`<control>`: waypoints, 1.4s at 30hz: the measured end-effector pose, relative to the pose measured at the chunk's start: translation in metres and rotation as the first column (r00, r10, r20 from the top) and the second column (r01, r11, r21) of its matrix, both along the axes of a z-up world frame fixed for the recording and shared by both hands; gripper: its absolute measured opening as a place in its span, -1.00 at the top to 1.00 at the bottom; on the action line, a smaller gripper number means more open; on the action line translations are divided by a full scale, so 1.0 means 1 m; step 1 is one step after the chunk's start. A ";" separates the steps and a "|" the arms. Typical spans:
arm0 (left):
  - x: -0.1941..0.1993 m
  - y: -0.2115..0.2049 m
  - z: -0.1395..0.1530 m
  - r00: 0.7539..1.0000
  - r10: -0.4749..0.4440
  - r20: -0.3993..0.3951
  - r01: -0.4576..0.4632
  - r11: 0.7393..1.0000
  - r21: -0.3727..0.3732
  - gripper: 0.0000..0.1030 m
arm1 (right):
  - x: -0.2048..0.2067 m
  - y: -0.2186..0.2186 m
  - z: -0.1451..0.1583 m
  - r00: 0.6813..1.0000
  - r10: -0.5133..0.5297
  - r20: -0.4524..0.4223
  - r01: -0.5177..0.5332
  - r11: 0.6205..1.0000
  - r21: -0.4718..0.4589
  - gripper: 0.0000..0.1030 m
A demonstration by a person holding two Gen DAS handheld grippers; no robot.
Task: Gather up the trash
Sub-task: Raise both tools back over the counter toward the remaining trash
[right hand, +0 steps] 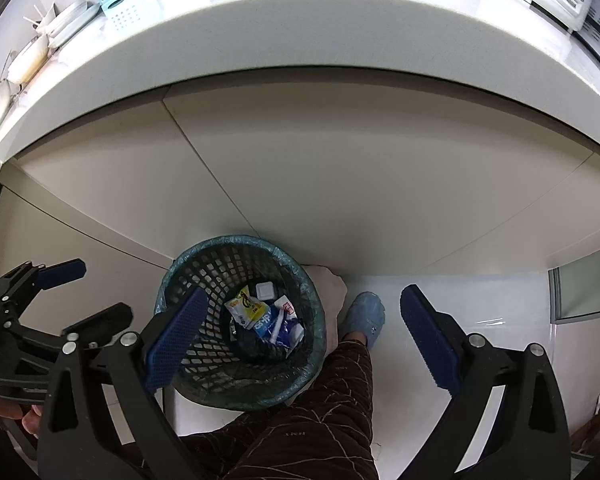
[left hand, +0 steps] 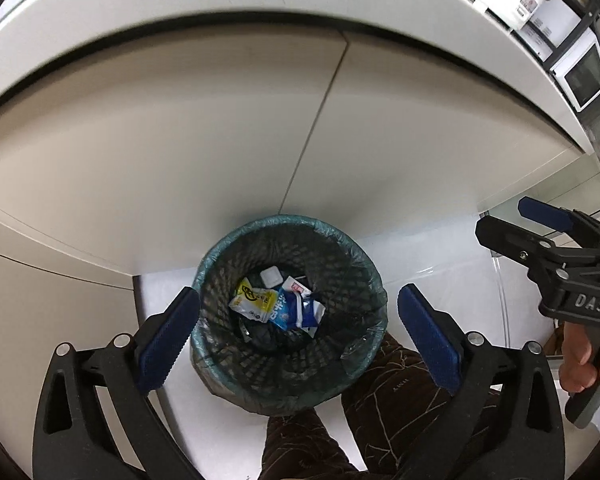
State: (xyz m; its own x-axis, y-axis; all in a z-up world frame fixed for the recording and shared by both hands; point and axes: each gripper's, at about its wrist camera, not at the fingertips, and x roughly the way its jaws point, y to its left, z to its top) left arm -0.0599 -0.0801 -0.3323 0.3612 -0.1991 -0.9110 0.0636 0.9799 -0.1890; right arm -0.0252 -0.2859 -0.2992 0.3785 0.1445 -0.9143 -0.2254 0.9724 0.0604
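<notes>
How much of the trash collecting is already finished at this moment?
Done: a yellow wrapper, a blue wrapper and a small white piece lie in the lined bin. In hand: nothing; left gripper and right gripper are both open. Left: cannot tell; the worktop is mostly out of view.

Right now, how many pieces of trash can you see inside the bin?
4 visible in the bin: a yellow packet at left, a blue wrapper beside it, a white square piece behind, and a red-and-white scrap at right. More may lie hidden underneath.

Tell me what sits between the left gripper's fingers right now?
Nothing held: the left gripper is open above the trash bin, wrappers far below, in the left wrist view.
</notes>
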 end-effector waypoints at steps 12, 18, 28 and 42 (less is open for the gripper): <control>-0.004 0.024 0.087 0.992 0.081 0.094 -0.081 0.997 0.000 -0.88 | 0.004 0.007 0.064 0.994 0.001 0.113 -0.008 0.998 0.060 -0.85; 0.004 0.029 0.134 0.983 0.111 0.146 -0.115 0.993 0.017 -0.88 | 0.011 0.017 0.108 0.986 0.013 0.168 -0.023 0.998 0.060 -0.85; 0.025 0.043 0.187 0.971 0.153 0.186 -0.161 0.986 0.029 -0.88 | 0.029 0.024 0.158 0.981 -0.029 0.190 0.021 0.999 0.043 -0.85; 0.072 0.056 0.236 0.961 0.154 0.229 -0.171 0.984 0.059 -0.88 | 0.071 0.037 0.210 0.974 -0.049 0.221 0.044 0.999 0.031 -0.85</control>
State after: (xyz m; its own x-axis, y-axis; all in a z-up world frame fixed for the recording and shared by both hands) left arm 0.0121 -0.0243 -0.0967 0.5786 -0.0533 -0.8138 -0.0656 0.9916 -0.1116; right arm 0.0462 -0.2494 -0.0888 0.5778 0.1444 -0.8033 -0.1906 0.9809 0.0392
